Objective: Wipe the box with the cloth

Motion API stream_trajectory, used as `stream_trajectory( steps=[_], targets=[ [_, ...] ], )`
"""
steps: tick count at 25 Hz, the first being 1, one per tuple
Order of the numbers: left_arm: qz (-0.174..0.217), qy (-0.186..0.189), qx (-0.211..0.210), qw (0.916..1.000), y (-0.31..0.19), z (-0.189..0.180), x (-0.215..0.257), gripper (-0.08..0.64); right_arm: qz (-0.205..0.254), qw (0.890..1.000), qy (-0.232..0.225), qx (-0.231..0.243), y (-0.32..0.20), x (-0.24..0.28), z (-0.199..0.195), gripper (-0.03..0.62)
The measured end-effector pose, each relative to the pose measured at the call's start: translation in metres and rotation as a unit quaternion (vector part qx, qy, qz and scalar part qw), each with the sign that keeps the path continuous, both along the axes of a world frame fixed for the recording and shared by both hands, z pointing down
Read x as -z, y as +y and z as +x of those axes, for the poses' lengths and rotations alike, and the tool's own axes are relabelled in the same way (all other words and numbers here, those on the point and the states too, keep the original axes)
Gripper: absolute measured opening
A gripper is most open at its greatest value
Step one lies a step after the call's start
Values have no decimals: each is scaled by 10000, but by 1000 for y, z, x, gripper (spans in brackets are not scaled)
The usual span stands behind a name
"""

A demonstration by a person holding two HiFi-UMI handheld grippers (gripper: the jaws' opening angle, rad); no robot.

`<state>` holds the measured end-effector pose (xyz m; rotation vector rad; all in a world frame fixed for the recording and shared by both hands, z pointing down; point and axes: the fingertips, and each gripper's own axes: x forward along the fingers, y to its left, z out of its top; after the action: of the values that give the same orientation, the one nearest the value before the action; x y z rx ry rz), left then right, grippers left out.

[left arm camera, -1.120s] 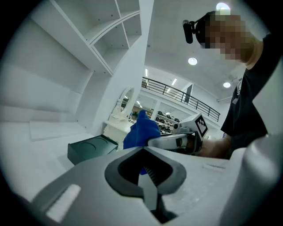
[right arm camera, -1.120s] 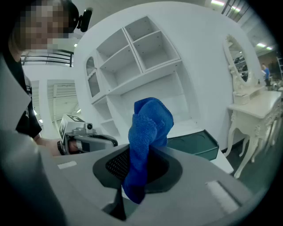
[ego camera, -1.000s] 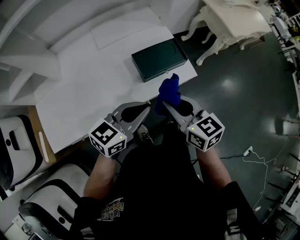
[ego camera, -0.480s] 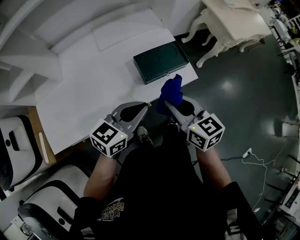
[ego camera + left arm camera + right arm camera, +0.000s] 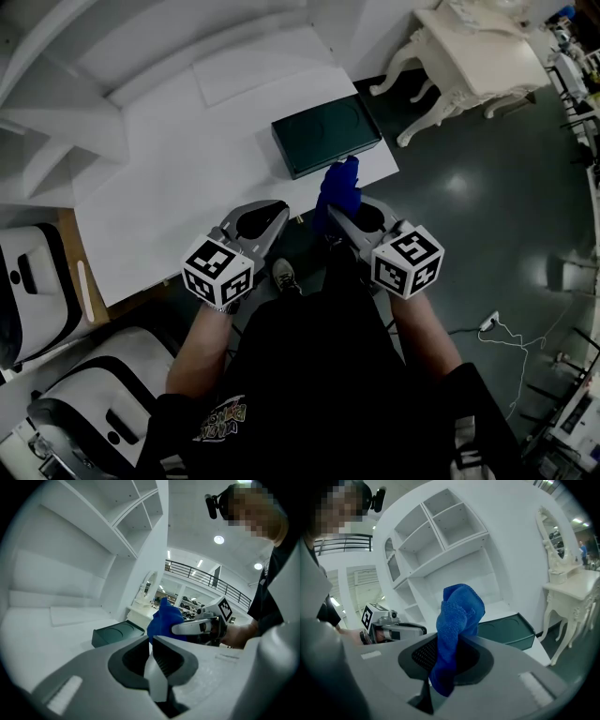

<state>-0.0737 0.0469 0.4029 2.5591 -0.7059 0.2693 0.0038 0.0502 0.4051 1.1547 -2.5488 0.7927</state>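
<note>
The dark green box point(image 5: 325, 133) lies shut near the right front corner of the white table point(image 5: 187, 169); it also shows as a green box point(image 5: 115, 634) and a green box point(image 5: 506, 630) in the gripper views. My right gripper point(image 5: 334, 208) is shut on a blue cloth point(image 5: 337, 186), which sticks up out of the jaws as a bunched cloth point(image 5: 457, 620), just short of the box. My left gripper point(image 5: 277, 212) hovers at the table's front edge, shut with nothing in it, its jaws closed point(image 5: 151, 641).
White shelving point(image 5: 436, 541) rises behind the table. An ornate white dressing table point(image 5: 469, 56) stands to the right on the dark floor. A white chair point(image 5: 37, 291) sits at the left. A cable and plug point(image 5: 492, 323) lie on the floor.
Both grippers have shifted slightly forward toward the table, the right one carrying the blue cloth nearer to the box. The box has not moved.
</note>
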Motion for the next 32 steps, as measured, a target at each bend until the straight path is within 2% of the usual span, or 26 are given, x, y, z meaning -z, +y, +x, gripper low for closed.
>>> stream_trajectory(
  steps=[6,10,16,22,26,32],
  targets=[
    [-118,-79,499,9987,-31,2,-5,49,-106,9989,-30,465,-31,-1,4,98],
    [-440,-21,883,9951,-54,4,-22,80,-277,9979,-80,584,-49,-10,9,97],
    [-1020,-118,1459,9840,-82,3,-59,98,-626,9935,-41,946,-63,-35,4,97],
    [-1458,-32,1890,9711,-111,5,-91,107,-1258,9858,-137,1107,-75,-64,1,97],
    [-1638,8,2101,9639,-128,4,-106,107,-1442,9807,-42,1319,-81,-76,-3,97],
    [-1755,-138,2330,9564,-148,0,-125,107,-1701,9722,113,1604,-94,-94,-13,97]
  ],
)
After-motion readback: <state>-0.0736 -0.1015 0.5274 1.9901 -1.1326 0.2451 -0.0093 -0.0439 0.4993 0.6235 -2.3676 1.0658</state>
